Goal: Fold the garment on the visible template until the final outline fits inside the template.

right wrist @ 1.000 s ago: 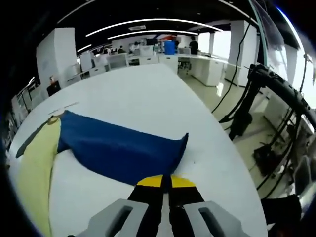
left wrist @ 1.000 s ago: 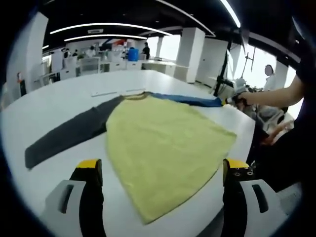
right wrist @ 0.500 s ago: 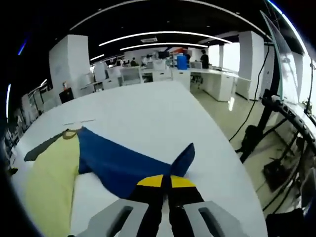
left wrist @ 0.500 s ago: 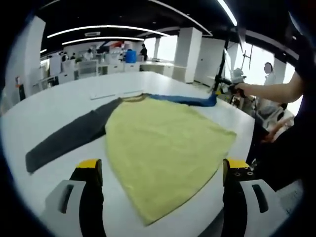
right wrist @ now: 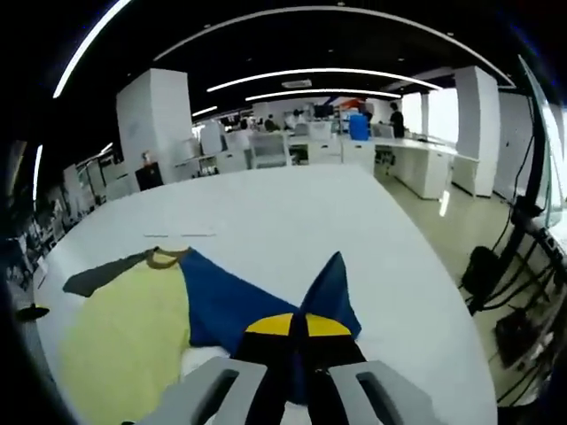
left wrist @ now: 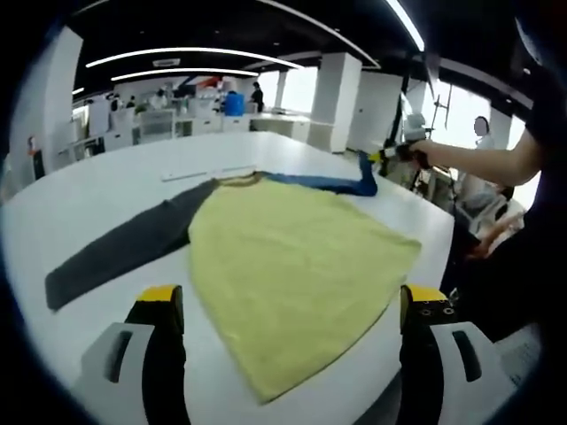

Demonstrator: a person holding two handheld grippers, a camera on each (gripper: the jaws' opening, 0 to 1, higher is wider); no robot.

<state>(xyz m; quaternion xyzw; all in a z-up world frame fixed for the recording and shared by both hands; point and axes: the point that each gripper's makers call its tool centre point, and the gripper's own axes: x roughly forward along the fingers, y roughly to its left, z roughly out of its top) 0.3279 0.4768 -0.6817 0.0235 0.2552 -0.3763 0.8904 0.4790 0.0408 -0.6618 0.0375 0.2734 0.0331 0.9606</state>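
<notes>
A shirt with a yellow body (left wrist: 292, 257), a dark grey sleeve (left wrist: 124, 243) and a blue sleeve (left wrist: 323, 182) lies spread on the white table (left wrist: 97, 186). My left gripper (left wrist: 288, 305) hovers open over the yellow hem, its fingers on either side. My right gripper (right wrist: 297, 329) is shut on the blue sleeve's cuff (right wrist: 328, 288) and holds it lifted off the table. In the left gripper view that gripper (left wrist: 390, 155) appears at the far right, held by a person's arm. The yellow body (right wrist: 124, 336) and brown collar (right wrist: 164, 258) lie to the left in the right gripper view.
Thin template marks (left wrist: 199, 168) lie on the table beyond the collar. A person (left wrist: 523, 221) stands at the table's right edge. Desks, pillars and people fill the office behind. Stands and cables (right wrist: 523, 266) are on the floor past the table's right side.
My right gripper has lifted the blue sleeve's cuff higher off the table and carried it inward toward the shirt's body. The left gripper stays still and open.
</notes>
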